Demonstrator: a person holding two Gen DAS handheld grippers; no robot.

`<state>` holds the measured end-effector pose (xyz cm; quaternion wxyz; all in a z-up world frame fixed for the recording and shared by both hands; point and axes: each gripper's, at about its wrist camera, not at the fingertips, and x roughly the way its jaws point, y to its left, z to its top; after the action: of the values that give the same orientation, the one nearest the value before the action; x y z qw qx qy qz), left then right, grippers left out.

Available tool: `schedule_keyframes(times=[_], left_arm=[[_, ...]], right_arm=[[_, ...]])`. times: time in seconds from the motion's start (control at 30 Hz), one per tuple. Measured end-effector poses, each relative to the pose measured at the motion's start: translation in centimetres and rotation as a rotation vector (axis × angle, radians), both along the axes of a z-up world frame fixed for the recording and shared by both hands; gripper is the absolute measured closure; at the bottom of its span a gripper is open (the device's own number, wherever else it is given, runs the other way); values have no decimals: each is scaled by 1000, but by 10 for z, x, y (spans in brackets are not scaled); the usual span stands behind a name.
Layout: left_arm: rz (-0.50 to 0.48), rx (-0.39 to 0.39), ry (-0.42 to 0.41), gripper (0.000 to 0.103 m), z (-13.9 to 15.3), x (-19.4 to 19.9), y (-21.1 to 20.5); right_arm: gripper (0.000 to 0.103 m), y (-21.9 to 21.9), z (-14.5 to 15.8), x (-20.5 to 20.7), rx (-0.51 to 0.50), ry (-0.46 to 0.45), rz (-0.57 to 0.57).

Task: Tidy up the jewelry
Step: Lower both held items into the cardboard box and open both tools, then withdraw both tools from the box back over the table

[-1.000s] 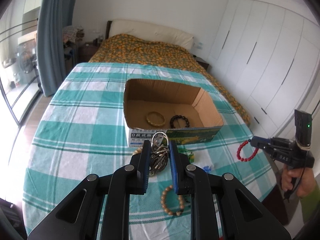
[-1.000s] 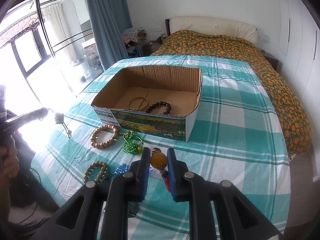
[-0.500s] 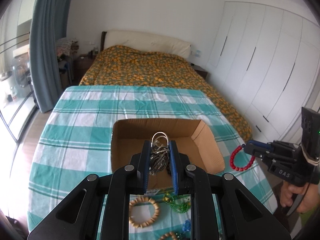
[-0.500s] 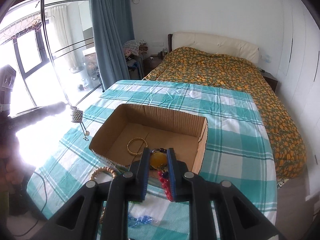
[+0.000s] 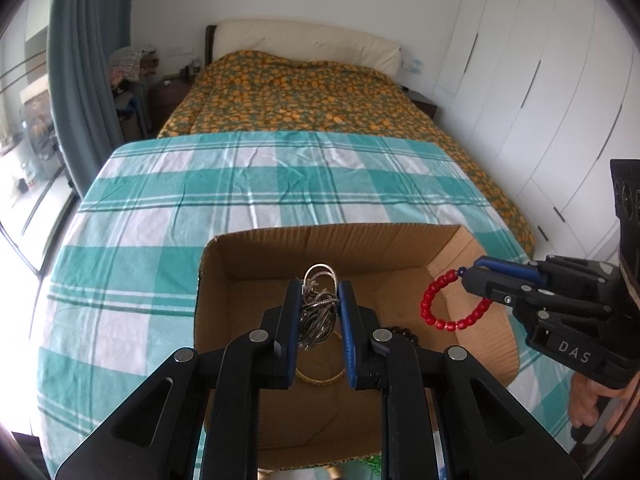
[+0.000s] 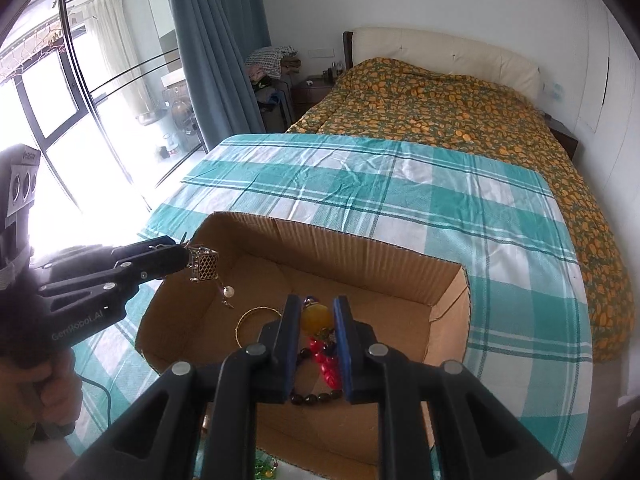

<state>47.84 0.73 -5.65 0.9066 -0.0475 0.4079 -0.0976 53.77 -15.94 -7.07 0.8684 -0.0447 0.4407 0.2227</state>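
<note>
My left gripper (image 5: 319,294) is shut on a silver chain necklace (image 5: 318,308) and holds it above the open cardboard box (image 5: 224,268). Its cage pendant (image 6: 204,266) hangs from that gripper (image 6: 182,258) in the right wrist view. My right gripper (image 6: 313,312) is shut on a red bead bracelet (image 5: 448,304) with an amber bead (image 6: 317,318), held over the box's right side (image 6: 448,320). A gold bangle (image 6: 250,320) and a dark bead bracelet (image 6: 316,398) lie on the box floor.
The box stands on a table with a green-and-white checked cloth (image 5: 160,216). A bed with an orange patterned cover (image 5: 300,96) lies beyond. White wardrobe doors (image 5: 540,100) are to the right; a window and blue curtain (image 6: 212,52) to the left. Green beads (image 6: 264,468) lie in front of the box.
Both grippers have risen and moved forward from the table in front of the box to over the box, each carrying its piece of jewelry.
</note>
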Motion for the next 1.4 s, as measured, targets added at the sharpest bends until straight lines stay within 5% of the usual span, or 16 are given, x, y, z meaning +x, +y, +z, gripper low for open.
schedule_keyframes(times=[0.13, 0.17, 0.23, 0.33, 0.7, 1.17, 1.4], left_arm=[[2, 46, -2, 78, -15, 6, -7], [13, 67, -8, 73, -18, 5, -8], [42, 95, -19, 30, -19, 1, -8], [83, 116, -71, 15, -14, -12, -3], [122, 117, -184, 4, 2, -129, 29], [241, 223, -205, 3, 10, -280, 98], [271, 157, -162, 1, -16, -303, 108]], right_arm=[[81, 2, -14, 11, -39, -10, -11], [63, 1, -14, 11, -56, -26, -18], [51, -5, -10, 5, -66, -67, -45], [51, -16, 0, -9, -63, -114, -74], [49, -60, 7, -122, -37, -245, -132], [47, -125, -63, -269, -151, -258, -268], [47, -134, -79, -311, -158, -258, -320]])
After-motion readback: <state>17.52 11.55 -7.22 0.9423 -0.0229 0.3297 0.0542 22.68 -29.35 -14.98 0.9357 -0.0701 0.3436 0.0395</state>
